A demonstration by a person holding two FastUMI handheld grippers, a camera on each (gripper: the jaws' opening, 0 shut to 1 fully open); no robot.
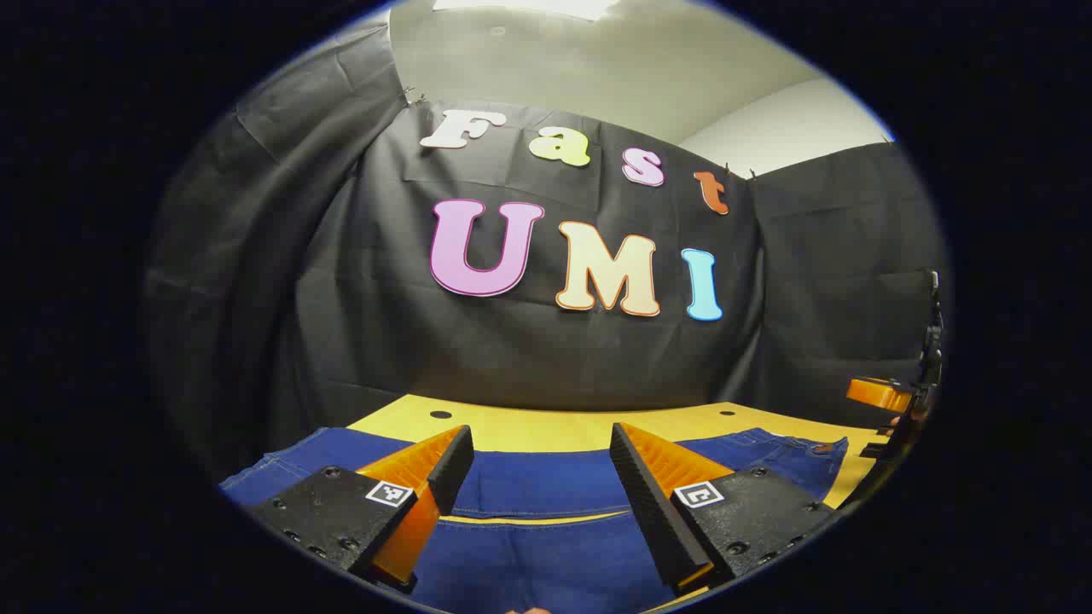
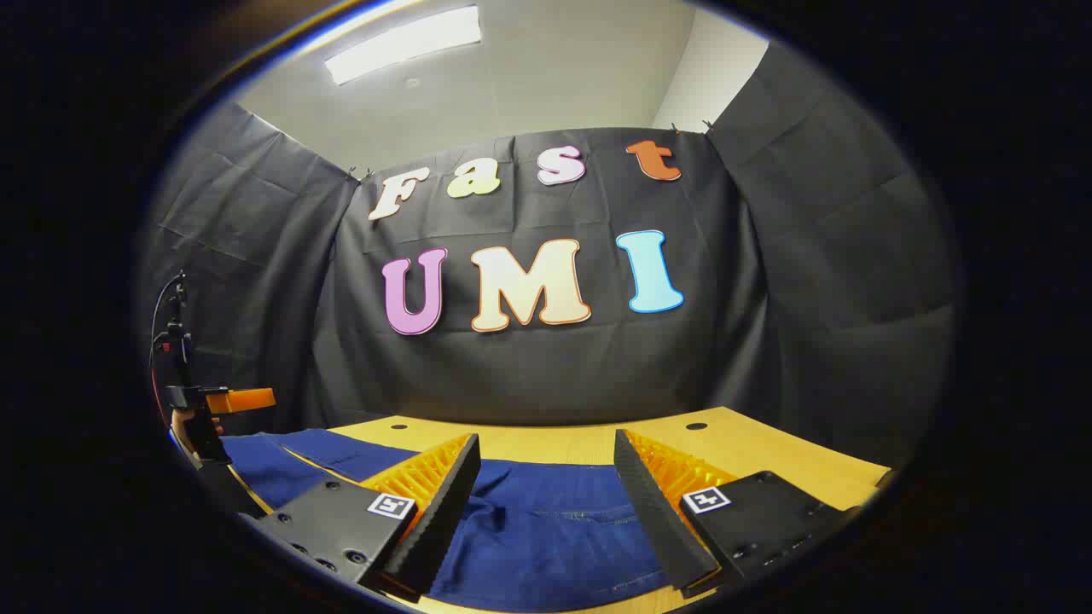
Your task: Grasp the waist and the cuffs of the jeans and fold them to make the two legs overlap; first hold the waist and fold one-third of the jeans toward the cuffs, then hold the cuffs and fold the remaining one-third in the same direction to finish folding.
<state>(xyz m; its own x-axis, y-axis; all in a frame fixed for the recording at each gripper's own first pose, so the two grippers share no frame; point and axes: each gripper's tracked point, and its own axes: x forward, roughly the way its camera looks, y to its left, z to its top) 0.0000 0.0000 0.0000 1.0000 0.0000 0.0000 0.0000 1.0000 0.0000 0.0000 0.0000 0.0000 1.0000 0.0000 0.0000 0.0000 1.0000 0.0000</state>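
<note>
Jeans (image 1: 546,486) are spread flat on the surface (image 1: 546,426); left claw (image 1: 542,456) and right claw (image 2: 546,465) are held agape above them, nothing gripped

I am facing a black cloth wall (image 2: 546,367) hanging in folds behind my yellow worktop (image 2: 768,448), which has small dark holes. Above, a ceiling light (image 2: 405,43) is glowing on the pale ceiling (image 2: 546,94).

Bare table (image 2: 768,448) beyond jeans (image 2: 546,529) — unobstructed
</note>
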